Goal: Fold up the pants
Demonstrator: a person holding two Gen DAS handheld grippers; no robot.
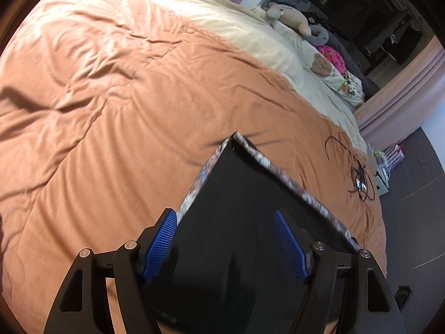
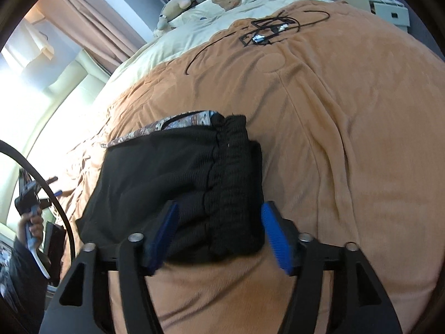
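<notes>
Orange bed cover (image 2: 347,139) carries folded black pants (image 2: 194,183) at centre; both hand-held grippers, left (image 1: 225,246) and right (image 2: 219,236), are spread, pinching nothing

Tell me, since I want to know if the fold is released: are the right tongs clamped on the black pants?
No: the right tongs stand open, blue pads clear of the folded black pants lying on the orange blanket.

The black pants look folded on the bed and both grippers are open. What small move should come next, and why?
Probably lift both grippers away. The pants lie as a compact bundle on the orange blanket; the left gripper and right gripper stand open, pads off the cloth.
</notes>
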